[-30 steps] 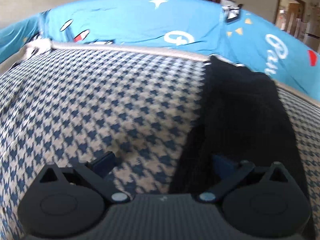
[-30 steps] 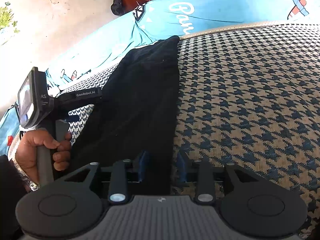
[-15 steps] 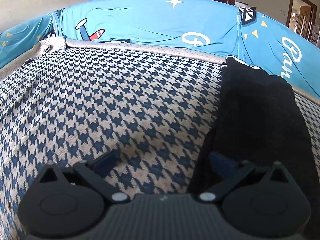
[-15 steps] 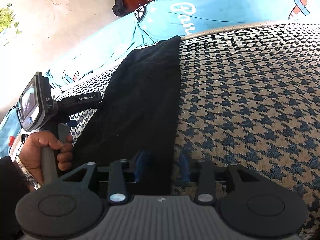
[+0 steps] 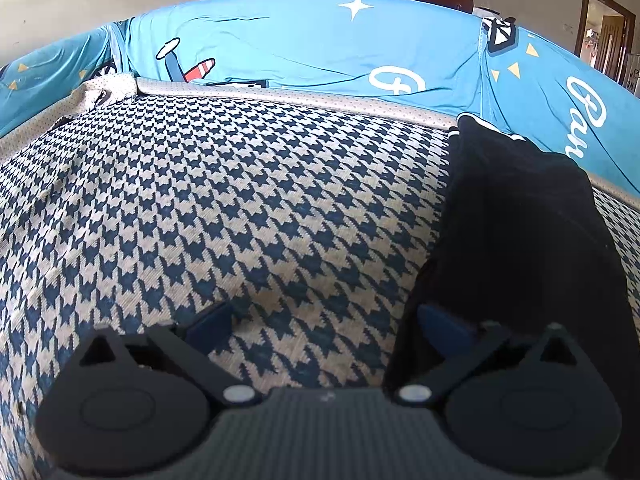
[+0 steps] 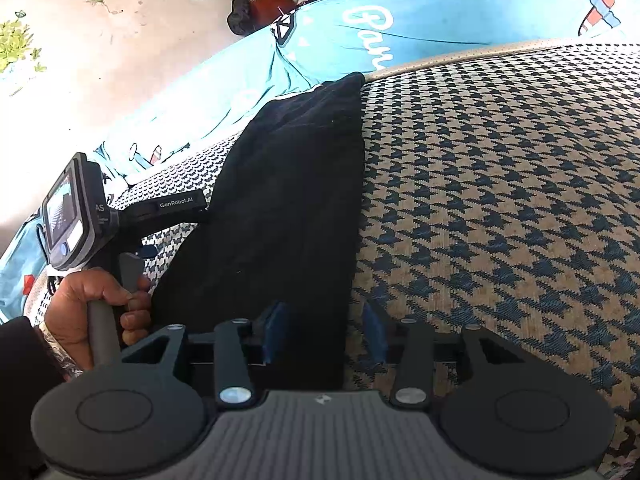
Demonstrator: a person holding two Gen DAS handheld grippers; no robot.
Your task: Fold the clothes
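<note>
I judged the black garment (image 6: 288, 200) soft and limp; hold its near hem. Left gripper (image 5: 324, 328) stood open beside it; right gripper (image 6: 324, 336), jaws just opening, straddled its edge unclamped

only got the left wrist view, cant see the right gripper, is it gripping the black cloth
Observer: No. The right gripper has just been opening its jaws; the right edge of the black garment lies between them, unpinched.
Operator: where do its fingers sit
Observer: One is over the garment, the other over the houndstooth cover.
Operator: whats on the cloths other side
Observer: A hand holding the handle of the left gripper, beside the garment's left edge.
</note>
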